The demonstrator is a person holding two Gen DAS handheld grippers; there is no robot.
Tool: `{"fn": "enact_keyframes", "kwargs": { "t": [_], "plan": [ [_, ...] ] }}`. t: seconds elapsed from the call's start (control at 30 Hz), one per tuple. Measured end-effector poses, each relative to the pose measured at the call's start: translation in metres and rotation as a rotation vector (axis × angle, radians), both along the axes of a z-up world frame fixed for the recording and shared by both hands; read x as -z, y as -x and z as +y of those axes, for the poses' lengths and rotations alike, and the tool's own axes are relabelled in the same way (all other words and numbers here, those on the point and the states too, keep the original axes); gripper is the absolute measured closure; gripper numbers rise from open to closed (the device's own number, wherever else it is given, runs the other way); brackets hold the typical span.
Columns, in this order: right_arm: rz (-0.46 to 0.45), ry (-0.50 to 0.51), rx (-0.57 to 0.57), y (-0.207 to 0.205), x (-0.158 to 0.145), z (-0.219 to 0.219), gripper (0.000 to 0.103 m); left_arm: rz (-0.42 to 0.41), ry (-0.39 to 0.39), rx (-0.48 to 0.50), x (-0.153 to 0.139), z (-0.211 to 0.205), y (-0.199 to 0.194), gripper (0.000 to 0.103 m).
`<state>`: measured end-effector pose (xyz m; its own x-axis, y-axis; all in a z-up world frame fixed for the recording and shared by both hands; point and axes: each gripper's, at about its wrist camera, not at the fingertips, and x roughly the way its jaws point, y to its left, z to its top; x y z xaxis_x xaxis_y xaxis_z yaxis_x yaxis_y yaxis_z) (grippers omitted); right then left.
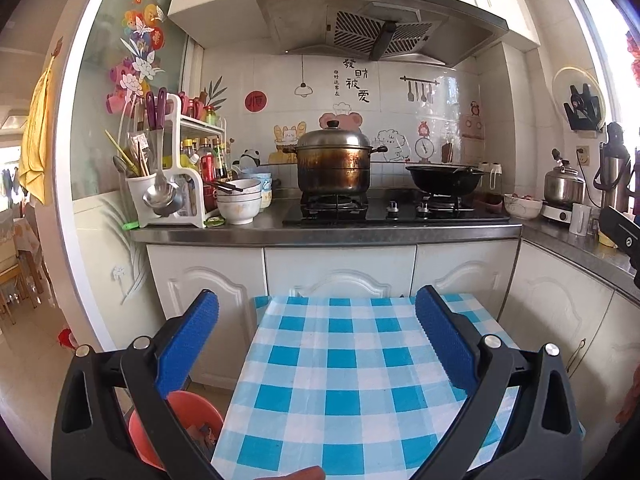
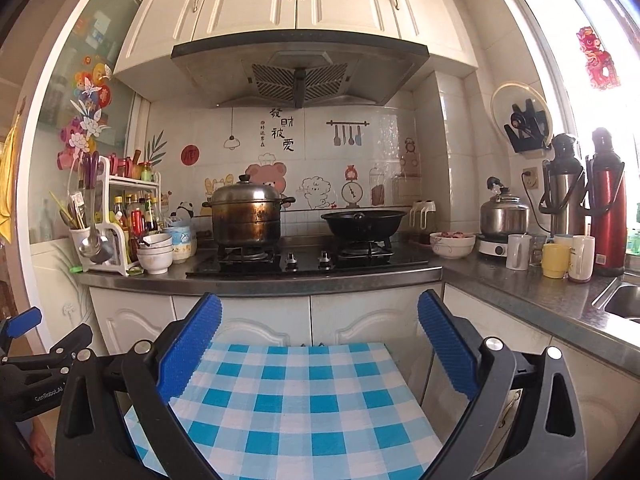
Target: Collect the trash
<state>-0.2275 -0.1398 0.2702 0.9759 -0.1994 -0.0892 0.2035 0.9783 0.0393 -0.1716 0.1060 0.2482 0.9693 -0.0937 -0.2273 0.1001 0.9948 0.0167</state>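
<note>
My left gripper (image 1: 318,312) is open and empty, held above a small table with a blue and white checked cloth (image 1: 340,380). My right gripper (image 2: 320,316) is open and empty too, above the same cloth (image 2: 296,400). An orange bin (image 1: 192,412) stands on the floor left of the table, with some scraps inside; the left finger hides part of it. The left gripper shows at the left edge of the right wrist view (image 2: 24,332). No loose trash shows on the cloth.
A steel counter (image 2: 280,280) runs ahead with a gas hob, a steamer pot (image 2: 246,216), a black wok (image 2: 362,222), stacked bowls (image 2: 156,256) and a utensil rack. The right counter holds a kettle, mugs (image 2: 556,260), flasks and a sink (image 2: 624,300). White cabinet doors lie below.
</note>
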Motion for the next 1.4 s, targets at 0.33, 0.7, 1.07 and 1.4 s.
{"fn": "enact_keyframes", "kwargs": {
  "t": [0.33, 0.7, 1.07, 1.4],
  "plan": [
    [-0.092, -0.016, 0.038, 0.030, -0.019, -0.007, 0.005, -0.058, 0.005, 0.035, -0.019, -0.006, 0.019, 0.004],
    [-0.157, -0.028, 0.087, 0.053, -0.030, -0.019, 0.005, -0.101, 0.017, 0.050, -0.031, -0.009, 0.028, 0.004],
    [-0.184, -0.039, 0.116, 0.061, -0.033, -0.029, 0.005, -0.103, 0.011, 0.070, -0.033, -0.013, 0.030, 0.004],
    [-0.177, -0.041, 0.127, 0.060, -0.030, -0.032, 0.005, -0.100, 0.023, 0.080, -0.030, -0.013, 0.028, 0.004]
  ]
}}
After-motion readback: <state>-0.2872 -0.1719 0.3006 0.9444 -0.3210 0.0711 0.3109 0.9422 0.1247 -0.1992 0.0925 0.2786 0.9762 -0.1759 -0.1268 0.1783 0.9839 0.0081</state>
